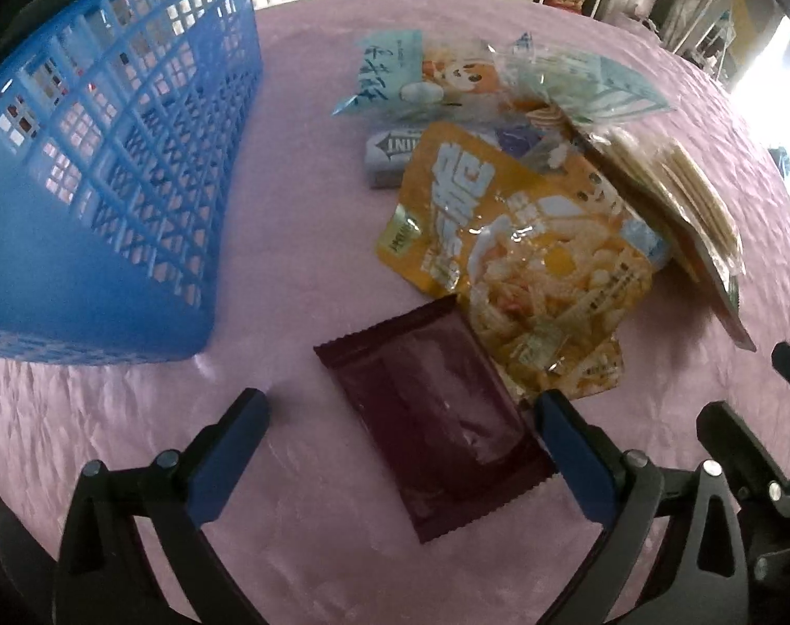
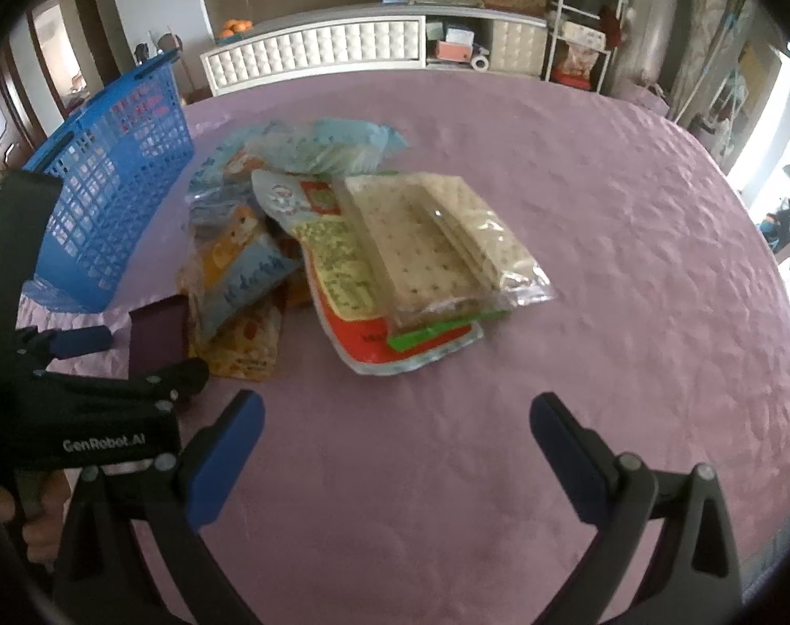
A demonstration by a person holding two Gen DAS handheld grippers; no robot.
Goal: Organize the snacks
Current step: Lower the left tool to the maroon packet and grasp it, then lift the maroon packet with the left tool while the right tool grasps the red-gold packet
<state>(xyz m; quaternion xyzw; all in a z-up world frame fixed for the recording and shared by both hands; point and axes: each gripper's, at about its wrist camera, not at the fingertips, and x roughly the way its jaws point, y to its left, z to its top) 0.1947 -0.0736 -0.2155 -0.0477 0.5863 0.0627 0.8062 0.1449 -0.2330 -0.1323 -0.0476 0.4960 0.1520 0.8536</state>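
The dark maroon packet (image 1: 434, 416) lies flat on the bench (image 1: 291, 239), at the near edge of the snack pile and just beside the orange snack pouch (image 1: 515, 255), whose lower corner it touches or slightly overlaps. It sits apart from the thicker heap, so it is judged the easiest item to lift first.

The left tongs (image 1: 400, 406) are released, jaws spread wide and straddling the packet; the right-hand pad (image 1: 572, 448) stands just beside the packet's long edge, and contact cannot be confirmed. The wide spread suits a flat wrapper approached steeply from above.

Behind the pouch lie a grey mint box (image 1: 390, 156), pale blue bags (image 1: 390, 78) and a clear cracker pack (image 2: 436, 239), which rests on a red-and-green pouch (image 2: 374, 307).

The right tongs (image 2: 395, 416) are likewise released, with nothing between the jaws, held over bare bench short of the cracker pack. This placement keeps them clear of the left tongs while staying near the pile.

The blue basket (image 1: 108, 166) stands on the bench to the left, well apart from the pile. It is judged the destination; its contents are not visible.
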